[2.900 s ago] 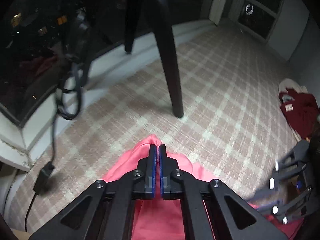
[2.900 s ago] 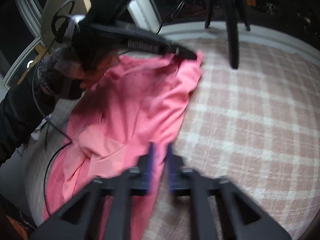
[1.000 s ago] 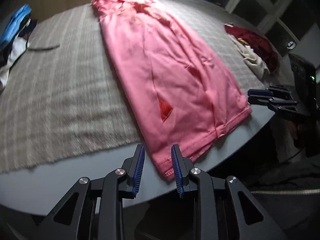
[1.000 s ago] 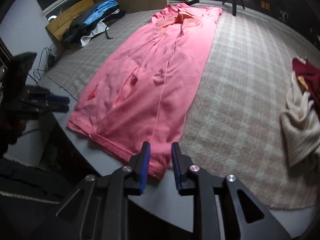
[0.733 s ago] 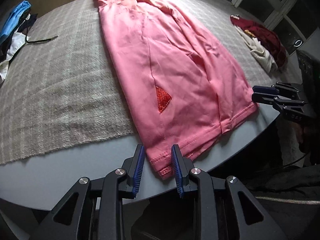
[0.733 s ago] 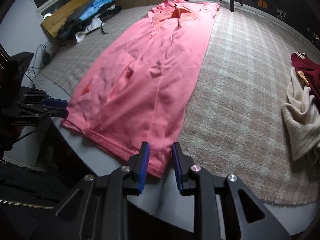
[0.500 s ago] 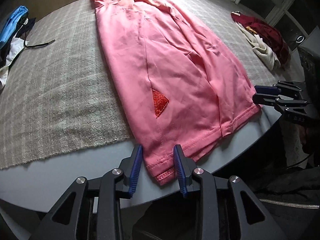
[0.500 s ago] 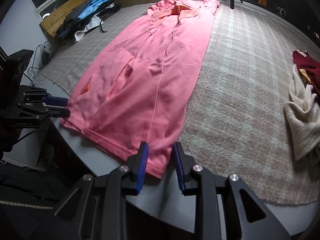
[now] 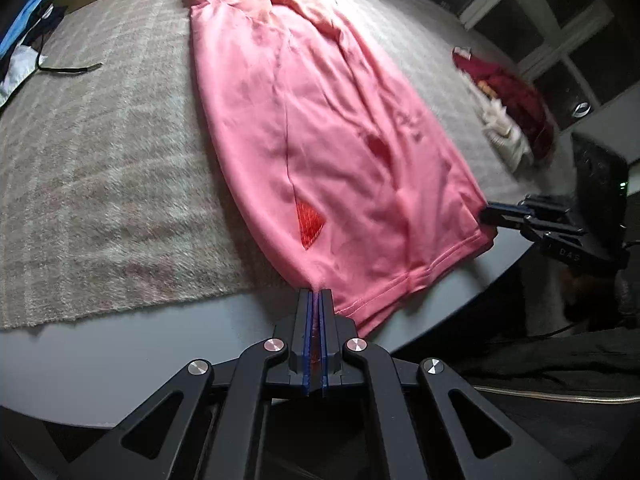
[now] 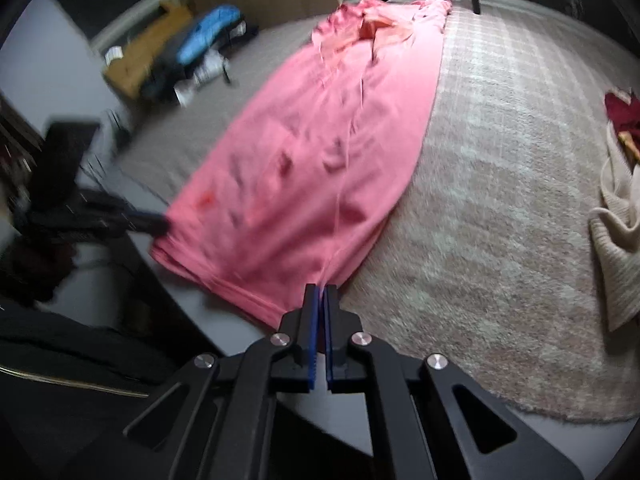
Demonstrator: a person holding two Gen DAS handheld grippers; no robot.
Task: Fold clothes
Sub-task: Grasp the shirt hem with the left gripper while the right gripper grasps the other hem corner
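Garment: pink garment (image 9: 320, 128) lies flat along the checked rug (image 9: 100, 168), its hem over the grey floor (image 9: 100, 352).
Left gripper (image 9: 315, 296): fingers have just closed, pinching one hem corner.
Right gripper (image 10: 322, 294): fingers have just closed, pinching the other hem corner.
Nearby: red and cream clothes (image 9: 512, 120) well apart on the rug.

A pale checked rug (image 10: 500, 168) covers the grey floor (image 9: 100, 356), with dark white-framed windows (image 9: 560, 20) and a wooden box (image 10: 140, 60) behind.
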